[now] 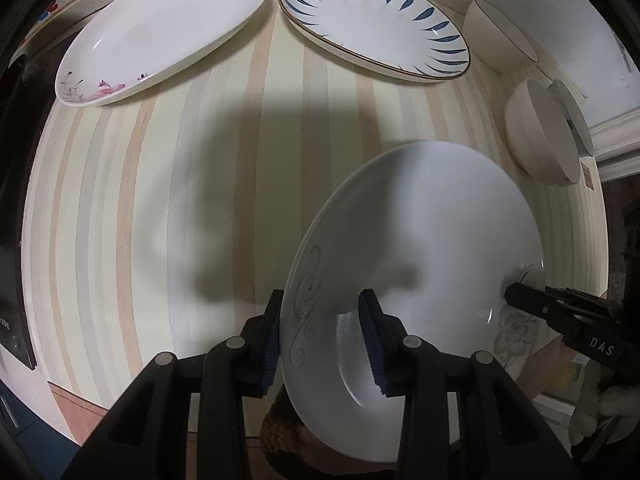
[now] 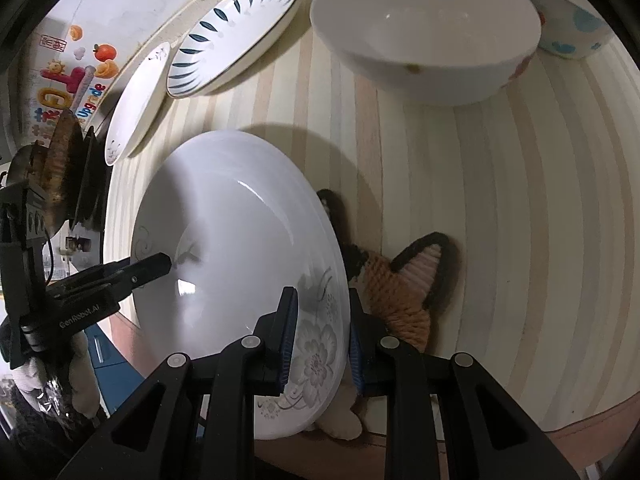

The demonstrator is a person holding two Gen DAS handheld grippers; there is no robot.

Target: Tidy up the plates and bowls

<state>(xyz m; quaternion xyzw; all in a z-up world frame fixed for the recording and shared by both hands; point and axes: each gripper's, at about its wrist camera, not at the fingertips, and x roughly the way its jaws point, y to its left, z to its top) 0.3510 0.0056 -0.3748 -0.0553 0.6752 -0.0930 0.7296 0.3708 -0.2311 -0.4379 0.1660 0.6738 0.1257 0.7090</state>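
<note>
Both grippers hold one large white plate (image 1: 420, 264) between them, lifted off the striped bench (image 1: 160, 200) and tilted. The left gripper (image 1: 320, 340) is narrowed onto the rim that carries a grey scroll pattern, one pad on each face of the plate. The right gripper (image 2: 320, 340) is clamped the same way on the opposite rim, over the grey flower print. Seen from the left gripper, the right one reaches in from the far right edge of the plate, so the plate spans the gap between the two hands and neither is nearer than the other.

The relation that counts is forward. Ahead of the left gripper, well beyond the held plate, lie the oval pink-flowered plate (image 1: 160, 36) ahead and to its left and the blue-leaf plate (image 1: 376, 24) nearly straight ahead, side by side on the bench. Two pale bowls (image 1: 540, 132) sit ahead to the right. A stacking move would likely carry the plate forward onto one of those two, and both hands would have to travel together to keep it from twisting.
</note>
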